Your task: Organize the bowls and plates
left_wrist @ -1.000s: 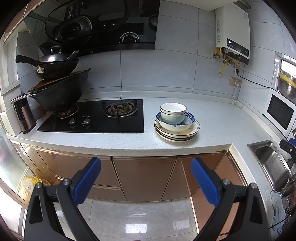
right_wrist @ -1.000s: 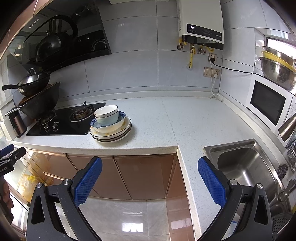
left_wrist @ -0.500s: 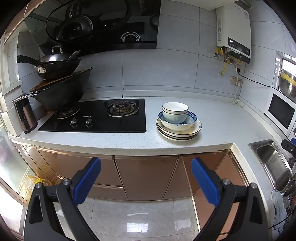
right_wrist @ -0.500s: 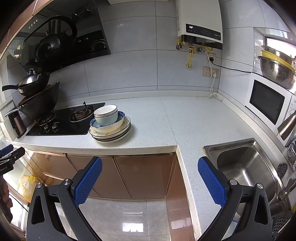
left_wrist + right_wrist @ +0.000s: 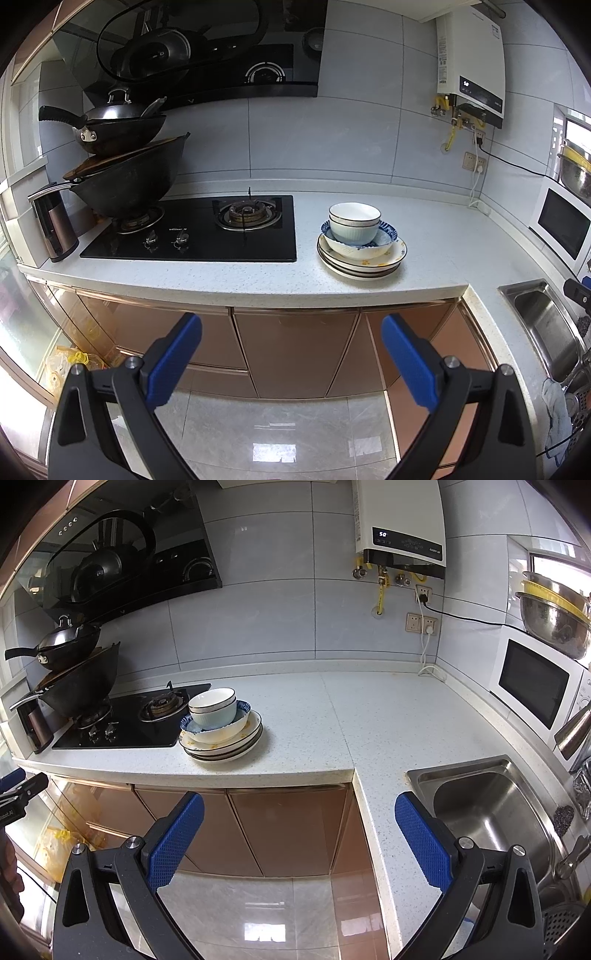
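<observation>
Countertop (image 5: pixel 424 258) edge lay ahead of our left gripper (image 5: pixel 291 354) and right gripper (image 5: pixel 299 830), jaws spread, holding nothing; heater display (image 5: pixel 382 534) read "50".

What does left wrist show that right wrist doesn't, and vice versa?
Left wrist only: the open left gripper up close.
Right wrist only: the open right gripper up close, the whole sink basin, and the metal bowls on the microwave in full.
Both: the stack of plates and bowls on the counter, the stove, the woks and the water heater.
</observation>
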### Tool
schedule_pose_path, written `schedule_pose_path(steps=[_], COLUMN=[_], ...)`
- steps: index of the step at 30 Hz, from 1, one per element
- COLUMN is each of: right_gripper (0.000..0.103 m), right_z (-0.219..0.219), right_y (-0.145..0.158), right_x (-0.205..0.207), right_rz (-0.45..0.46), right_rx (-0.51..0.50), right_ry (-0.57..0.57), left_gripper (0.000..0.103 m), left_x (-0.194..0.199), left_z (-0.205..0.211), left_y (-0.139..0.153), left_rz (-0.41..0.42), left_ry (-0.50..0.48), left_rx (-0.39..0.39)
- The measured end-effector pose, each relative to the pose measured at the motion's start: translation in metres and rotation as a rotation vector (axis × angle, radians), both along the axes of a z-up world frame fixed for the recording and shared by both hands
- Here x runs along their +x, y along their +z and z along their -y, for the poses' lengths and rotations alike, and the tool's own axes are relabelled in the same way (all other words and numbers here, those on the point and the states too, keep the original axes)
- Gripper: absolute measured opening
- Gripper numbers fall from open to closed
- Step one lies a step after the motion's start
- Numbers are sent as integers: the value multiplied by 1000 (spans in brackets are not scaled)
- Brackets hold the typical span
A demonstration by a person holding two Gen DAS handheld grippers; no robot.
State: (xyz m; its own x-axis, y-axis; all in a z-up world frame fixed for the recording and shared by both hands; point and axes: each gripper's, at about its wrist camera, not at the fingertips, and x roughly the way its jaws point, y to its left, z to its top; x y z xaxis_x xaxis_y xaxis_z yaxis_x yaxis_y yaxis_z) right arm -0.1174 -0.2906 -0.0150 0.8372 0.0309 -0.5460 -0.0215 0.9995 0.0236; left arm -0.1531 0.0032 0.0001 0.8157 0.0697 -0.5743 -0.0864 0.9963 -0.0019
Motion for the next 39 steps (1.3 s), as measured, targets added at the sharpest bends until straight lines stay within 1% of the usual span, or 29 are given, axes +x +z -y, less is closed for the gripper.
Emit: schedule_pose_path(steps=[22, 27, 32, 39], right_gripper=[102, 102, 102, 102], right_z=[-4, -4, -4, -10], right_y=[0, -1, -3, -4], right_x=[2, 7, 15, 15], right_rz=[3, 3, -2, -2], right_rx=[-3, -12, -12, -4], right_ry=[9, 28, 49, 37], left_gripper=[99, 99, 99, 99], left_x=[-1, 0, 1, 3], left_z=[-4, -3, -3, -10], left_y=[0, -2, -3, -3], left_rz=[-3, -9, -5, -10], left_ry=[8, 28, 55, 37], left_rx=[-1, -3, 13, 13])
